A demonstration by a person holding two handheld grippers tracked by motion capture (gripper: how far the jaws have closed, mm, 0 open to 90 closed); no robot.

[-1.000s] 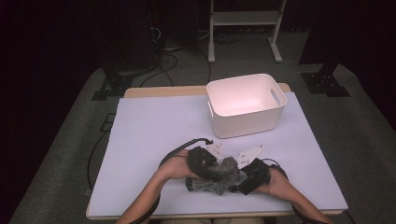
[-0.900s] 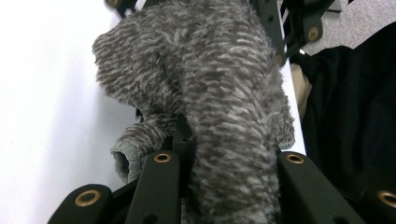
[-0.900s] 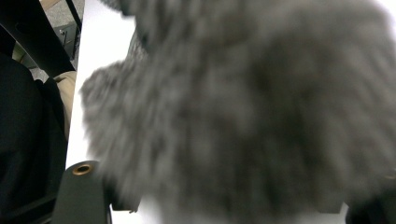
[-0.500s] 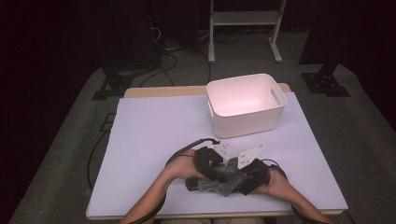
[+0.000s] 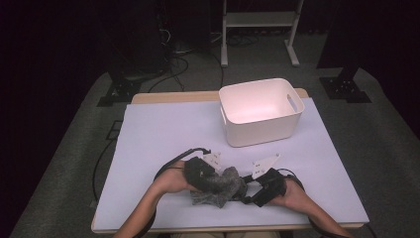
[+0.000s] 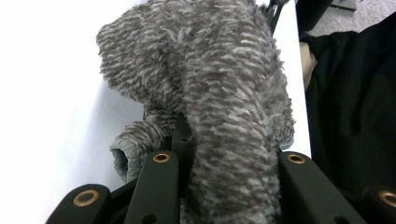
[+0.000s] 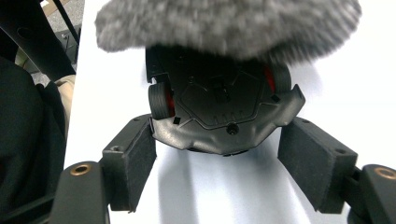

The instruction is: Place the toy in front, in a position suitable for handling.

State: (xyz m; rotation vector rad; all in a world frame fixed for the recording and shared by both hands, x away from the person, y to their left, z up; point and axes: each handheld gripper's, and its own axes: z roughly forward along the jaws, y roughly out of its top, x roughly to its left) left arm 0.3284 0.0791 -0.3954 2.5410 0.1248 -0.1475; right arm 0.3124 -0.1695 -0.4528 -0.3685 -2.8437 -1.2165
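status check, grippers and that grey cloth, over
Left gripper shut on grey cloth. Right gripper clamped across toy car, underside facing its camera, cloth draped over the car. White bin beyond, path clear.

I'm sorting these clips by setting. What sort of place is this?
Probably a recording studio or lab: a lone table with a plain white cover, dark curtains around it, stand bases and cables on the grey carpet.

Fuzzy grey cloth (image 5: 218, 187) bunched up, draped over black toy car (image 7: 224, 112). Car tipped, underside showing, black wheels with red hubs. Both low on near part of white tabletop (image 5: 163, 129), between two hands.
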